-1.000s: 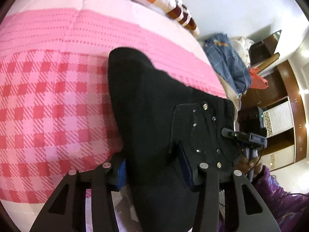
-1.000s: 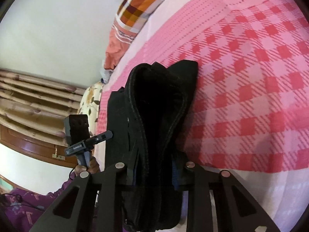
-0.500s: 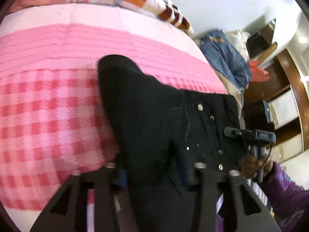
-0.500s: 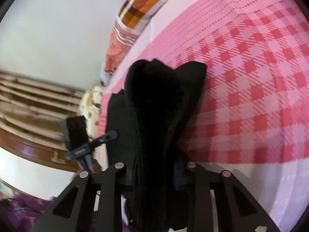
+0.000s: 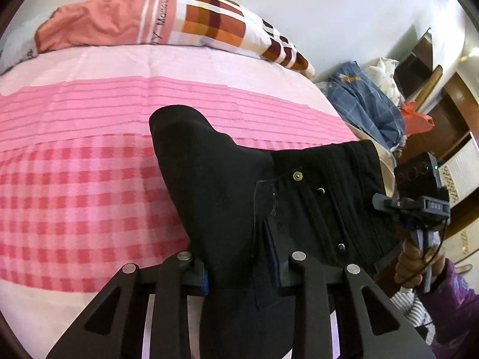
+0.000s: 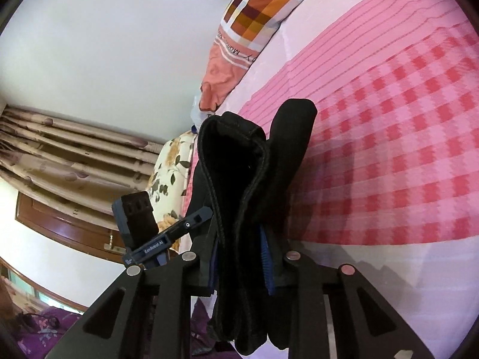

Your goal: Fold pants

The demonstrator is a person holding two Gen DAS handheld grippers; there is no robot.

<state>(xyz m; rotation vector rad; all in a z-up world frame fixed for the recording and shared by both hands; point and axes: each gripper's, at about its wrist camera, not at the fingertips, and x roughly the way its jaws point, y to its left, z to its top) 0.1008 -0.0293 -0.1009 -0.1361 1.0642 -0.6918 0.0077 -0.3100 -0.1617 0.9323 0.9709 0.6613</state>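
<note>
Pants [image 5: 227, 191] clamped between both grippers.

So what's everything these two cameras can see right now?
pants: one, black, held up over the bed by both grippers
bedsheet: one, pink checked and striped, covering the bed
pillow: one, orange and white patchwork, at the head of the bed
clothes pile: blue checked on top, beside the bed
curtain: beige, floral, on the wall side
left gripper: one, black, shut on the pants
right gripper: one, black, shut on the pants
</note>
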